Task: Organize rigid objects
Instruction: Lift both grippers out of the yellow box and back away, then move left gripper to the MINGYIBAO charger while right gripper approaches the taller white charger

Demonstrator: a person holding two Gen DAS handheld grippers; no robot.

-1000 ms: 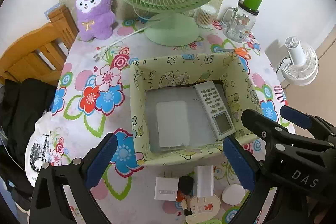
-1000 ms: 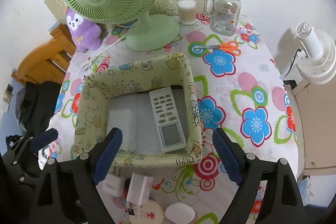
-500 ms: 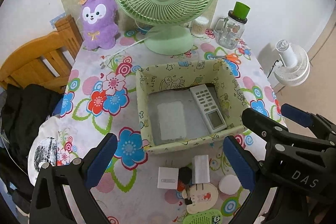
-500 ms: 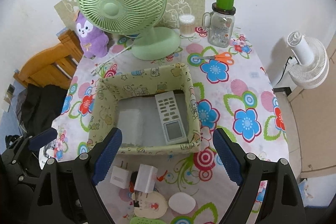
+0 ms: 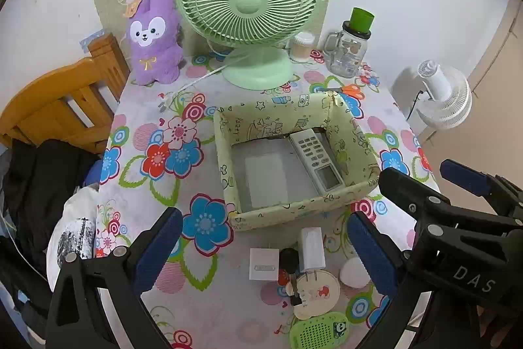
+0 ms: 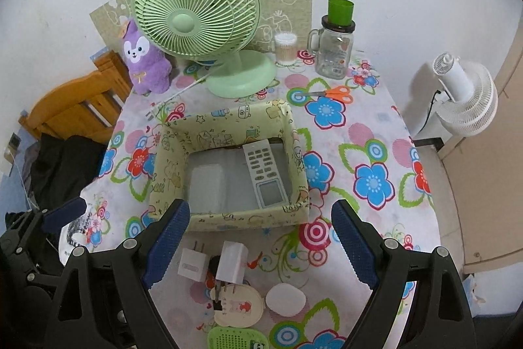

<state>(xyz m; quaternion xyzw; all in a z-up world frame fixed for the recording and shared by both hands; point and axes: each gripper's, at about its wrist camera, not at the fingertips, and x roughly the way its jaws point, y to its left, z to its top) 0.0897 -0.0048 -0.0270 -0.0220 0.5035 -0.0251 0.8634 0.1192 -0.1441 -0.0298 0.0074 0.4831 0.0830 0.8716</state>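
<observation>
A pale green cartoon-print box (image 5: 294, 215) (image 6: 248, 219) sits mid-table. In it lie a white remote (image 5: 315, 157) (image 6: 264, 175) and a flat white block (image 5: 266, 179) (image 6: 207, 185). In front of the box lie two white chargers (image 5: 264, 264) (image 5: 312, 249), a white oval case (image 5: 353, 273), a cream round item (image 5: 318, 293) and a green gadget (image 5: 318, 332). My left gripper (image 5: 264, 247) hangs open above these items, holding nothing. Beside it, my right gripper (image 6: 261, 237) is open and empty too, over the chargers (image 6: 193, 265) (image 6: 232, 264).
A green fan (image 5: 248, 2), purple plush (image 5: 153, 38), cotton-swab tub (image 6: 285, 49) and glass jar (image 5: 351, 51) line the back by the wall. Orange scissors (image 6: 336, 93) lie behind the box. A wooden chair (image 5: 55, 110) with dark clothes (image 5: 42, 179) stands left, and a white floor fan (image 5: 447, 97) right.
Both grippers have risen and drawn back from the box, still open. The box looks smaller, and more small items near the front edge have come into view.
</observation>
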